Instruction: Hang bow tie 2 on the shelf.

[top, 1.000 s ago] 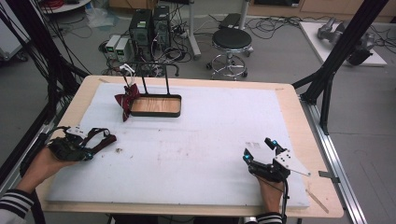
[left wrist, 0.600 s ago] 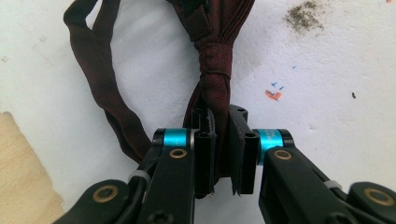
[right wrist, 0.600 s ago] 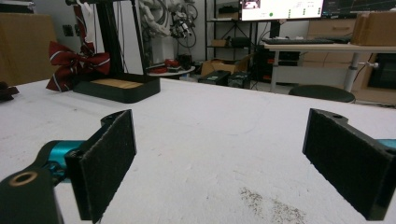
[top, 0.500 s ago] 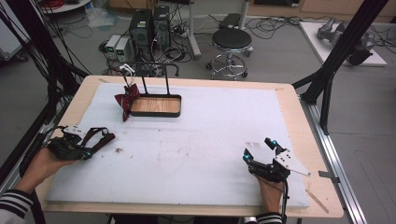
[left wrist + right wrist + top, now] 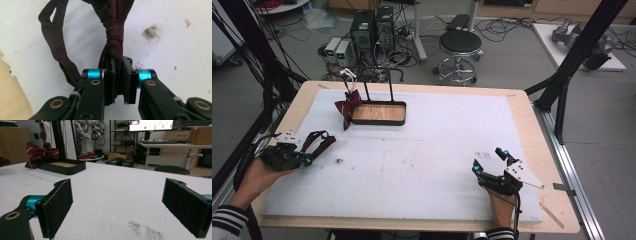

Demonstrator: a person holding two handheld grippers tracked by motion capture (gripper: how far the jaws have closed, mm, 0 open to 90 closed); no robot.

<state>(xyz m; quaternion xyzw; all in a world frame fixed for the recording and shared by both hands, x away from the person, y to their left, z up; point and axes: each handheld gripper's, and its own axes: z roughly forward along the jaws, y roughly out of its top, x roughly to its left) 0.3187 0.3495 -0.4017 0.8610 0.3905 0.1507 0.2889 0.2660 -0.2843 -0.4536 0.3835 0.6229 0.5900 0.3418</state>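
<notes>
High view: we are resting both grippers on the white foam table mat (image 5: 427, 150). At lower left, our left gripper (image 5: 307, 156) is pinching the dark maroon fabric bow tie (image 5: 319, 141), drifting slightly nearer us than earlier. Our right gripper (image 5: 490, 161) is staying spread, unmoved.

We see grey floor (image 5: 512, 55) beyond wooden table (image 5: 532, 125), white mat (image 5: 447, 135) covering most of it. Black round stool (image 5: 460, 42) stands behind table. Computer towers (image 5: 372, 27) sit amid tangled cables (image 5: 412, 37). Black frame struts (image 5: 582, 45) rise at right. We see monitor (image 5: 150, 125) over desk (image 5: 172, 145), cardboard boxes (image 5: 201, 135) beside it.
</notes>
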